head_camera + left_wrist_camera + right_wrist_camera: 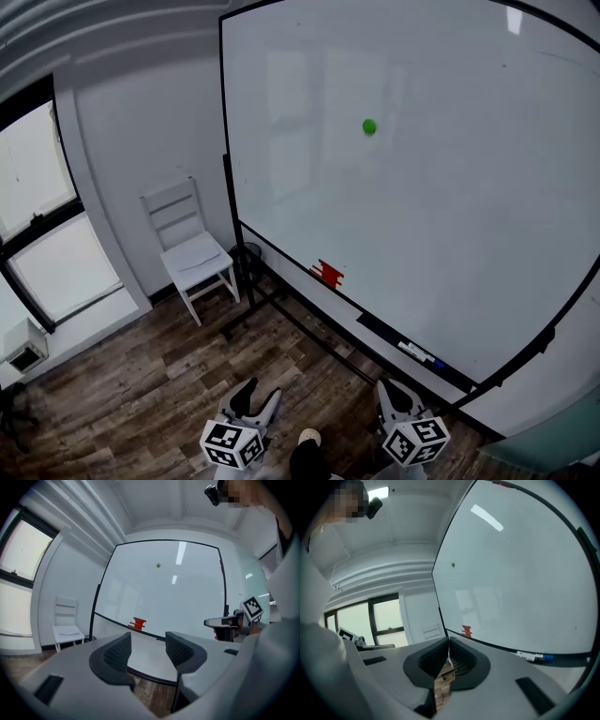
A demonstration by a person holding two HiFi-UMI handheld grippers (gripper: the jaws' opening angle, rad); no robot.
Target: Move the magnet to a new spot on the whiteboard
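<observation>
Though small, round green magnet point(369, 126) on glossy whiteboard point(450, 234).

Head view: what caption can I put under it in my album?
Left claw and right claw held low, facing a whiteboard with a green magnet up high.

Left gripper point(258, 394): held low at the bottom edge of the head view, left of centre, jaws pointing forward. In the left gripper view the jaws stand clearly apart, with nothing between the pads. Left marker cube point(232, 443) sits at its rear. Right gripper point(397, 392): held low, level with the left and apart from it, jaws forward. In the right gripper view the jaws are drawn together, tips meeting, nothing clamped. Right marker cube point(415, 441) sits at its rear.
</observation>
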